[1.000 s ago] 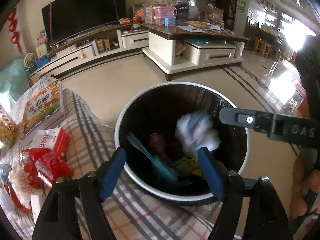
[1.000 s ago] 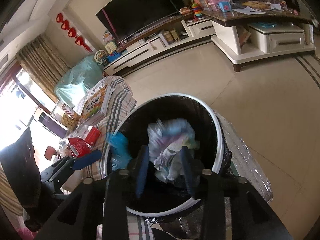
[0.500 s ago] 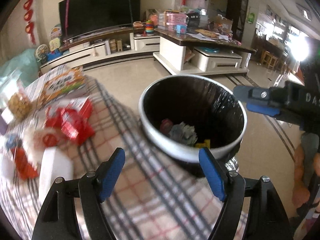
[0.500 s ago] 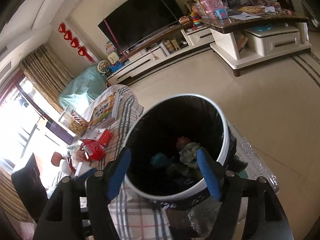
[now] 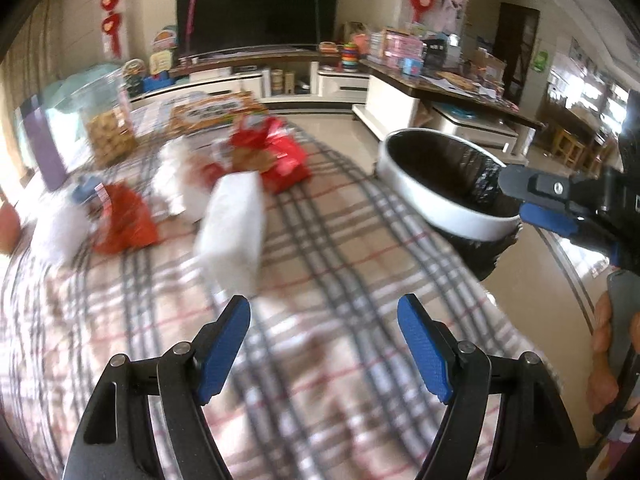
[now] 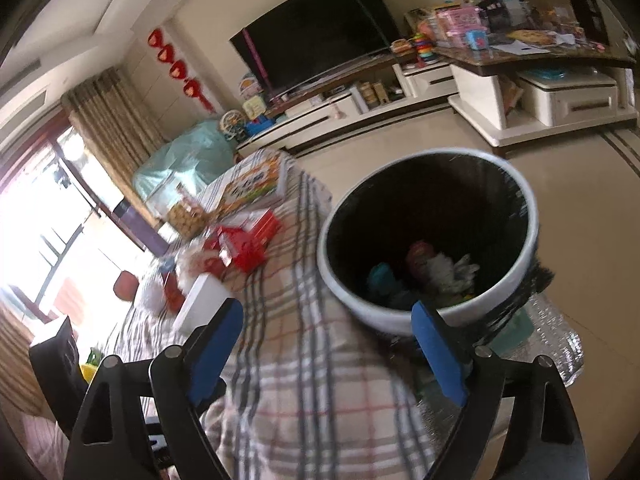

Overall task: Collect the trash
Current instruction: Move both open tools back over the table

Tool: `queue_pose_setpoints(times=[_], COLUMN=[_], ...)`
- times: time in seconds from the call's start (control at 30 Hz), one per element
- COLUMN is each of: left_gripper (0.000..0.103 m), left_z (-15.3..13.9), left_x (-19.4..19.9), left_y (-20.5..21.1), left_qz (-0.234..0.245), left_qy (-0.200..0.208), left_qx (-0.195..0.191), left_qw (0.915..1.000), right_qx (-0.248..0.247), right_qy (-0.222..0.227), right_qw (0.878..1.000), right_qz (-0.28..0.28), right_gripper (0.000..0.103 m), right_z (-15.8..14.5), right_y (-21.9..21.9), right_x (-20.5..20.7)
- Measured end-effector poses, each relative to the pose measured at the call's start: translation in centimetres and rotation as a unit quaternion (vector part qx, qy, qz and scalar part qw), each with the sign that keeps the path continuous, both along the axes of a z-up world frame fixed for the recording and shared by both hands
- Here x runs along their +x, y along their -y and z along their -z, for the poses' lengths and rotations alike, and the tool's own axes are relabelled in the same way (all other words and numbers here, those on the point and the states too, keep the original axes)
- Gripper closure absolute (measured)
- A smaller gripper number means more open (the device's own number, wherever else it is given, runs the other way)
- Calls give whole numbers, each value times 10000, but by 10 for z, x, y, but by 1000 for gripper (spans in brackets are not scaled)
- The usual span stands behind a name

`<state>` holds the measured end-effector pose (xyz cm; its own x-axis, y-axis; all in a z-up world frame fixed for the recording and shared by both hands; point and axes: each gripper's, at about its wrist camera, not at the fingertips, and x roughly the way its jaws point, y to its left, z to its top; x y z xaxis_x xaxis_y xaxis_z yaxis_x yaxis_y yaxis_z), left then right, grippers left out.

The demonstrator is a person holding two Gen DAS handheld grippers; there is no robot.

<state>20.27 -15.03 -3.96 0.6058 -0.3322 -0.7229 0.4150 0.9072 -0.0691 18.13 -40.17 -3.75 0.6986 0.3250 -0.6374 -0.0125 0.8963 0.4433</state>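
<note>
Left wrist view: my left tool [image 5: 323,340] stands with its blue pads apart, nothing between them, over the plaid-covered desk [image 5: 340,240]. Ahead on the cloth lies a white rectangular packet [image 5: 234,224], blurred. Beyond it are a red crinkled snack wrapper [image 5: 280,158] and a second red wrapper [image 5: 124,220] at left, with white crumpled scraps beside it. A clear jar of yellowish snacks [image 5: 106,128] stands at the far left edge. The round white-rimmed bin with black liner [image 5: 448,184] sits off the desk's right side. My right tool [image 5: 536,200] reaches in from the right, just beside the bin's rim; my hand [image 5: 604,364] grips its handle.

Right wrist view: my right tool [image 6: 326,344] has its jaws opening, empty, with the desk edge below. The bin [image 6: 400,312] lies just ahead and to the right; crumpled whitish paper [image 6: 452,270] and teal and red scraps rest at its bottom. The white packet [image 6: 204,300] shows near the left pad.
</note>
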Motion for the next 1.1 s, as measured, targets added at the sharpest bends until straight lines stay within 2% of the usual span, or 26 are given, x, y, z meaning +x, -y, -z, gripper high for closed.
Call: queue_pose_setpoints(times=[0.23, 0.53, 1.1], left_gripper=[27, 27, 27], left_z=[4, 9, 20], left_x=[-9, -11, 6], left_y=[-47, -100, -154], left_qz=[-457, -1005, -1747], left_qy=[-77, -151, -285], left_qx=[-75, -191, -187], left_qw=[9989, 9946, 9840], right_qx=[-139, -330, -434], right_qy=[-95, -23, -61], right_qw=[9991, 9967, 9920], right_qz=[-380, -747, -1182], right_gripper=[15, 14, 13], right_z=[12, 11, 27], right_y=[-45, -90, -152], right_x=[-8, -13, -3])
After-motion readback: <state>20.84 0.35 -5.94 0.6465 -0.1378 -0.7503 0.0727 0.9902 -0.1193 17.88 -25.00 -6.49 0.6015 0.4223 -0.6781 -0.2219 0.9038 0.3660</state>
